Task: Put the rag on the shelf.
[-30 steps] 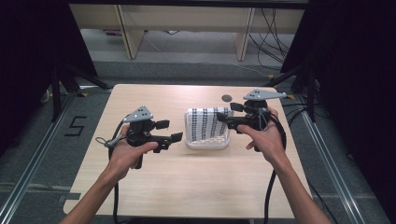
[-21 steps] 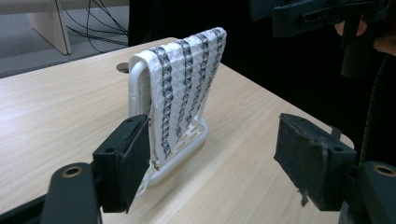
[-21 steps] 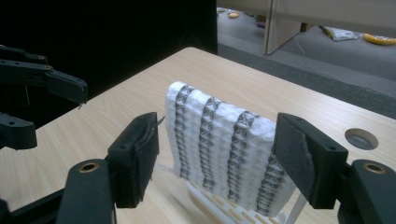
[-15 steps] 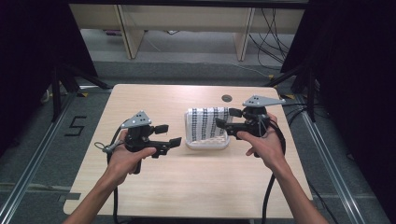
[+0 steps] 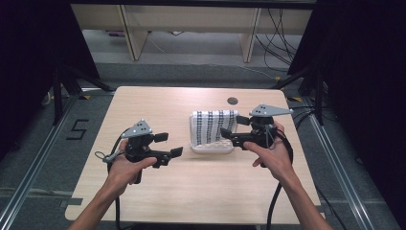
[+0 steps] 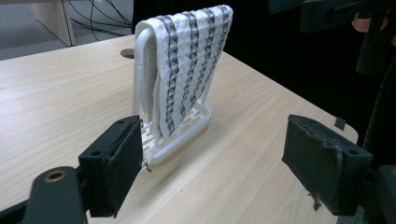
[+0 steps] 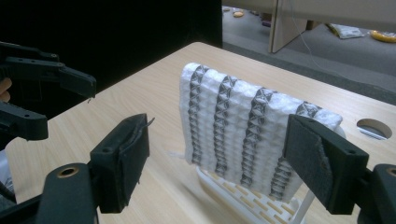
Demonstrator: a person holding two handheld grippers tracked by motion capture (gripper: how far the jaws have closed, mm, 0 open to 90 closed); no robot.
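Note:
A white cloth with grey patterned stripes (image 5: 213, 125) (image 6: 187, 60) (image 7: 233, 112) hangs over a small white rack (image 5: 213, 147) (image 6: 187, 133) (image 7: 243, 198) in the middle of the wooden table. My left gripper (image 5: 170, 144) (image 6: 215, 140) is held to the left of the rack, pointing at it. Its jaws have just been opening and nothing is between them. My right gripper (image 5: 232, 127) (image 7: 219, 140) is at the rack's right side, also just opened wider. The cloth hangs close in front of its pads, untouched.
The table (image 5: 143, 191) has a round cable hole (image 5: 232, 100) (image 7: 373, 128) behind the rack. Dark drapes flank it on both sides. Shelf legs and loose cables are on the floor beyond the far edge. A cable trails from each gripper toward the near edge.
Both pairs of jaws stand a little wider than before. The right gripper has slid slightly toward the near edge, beside the rack. The left hand has barely shifted.

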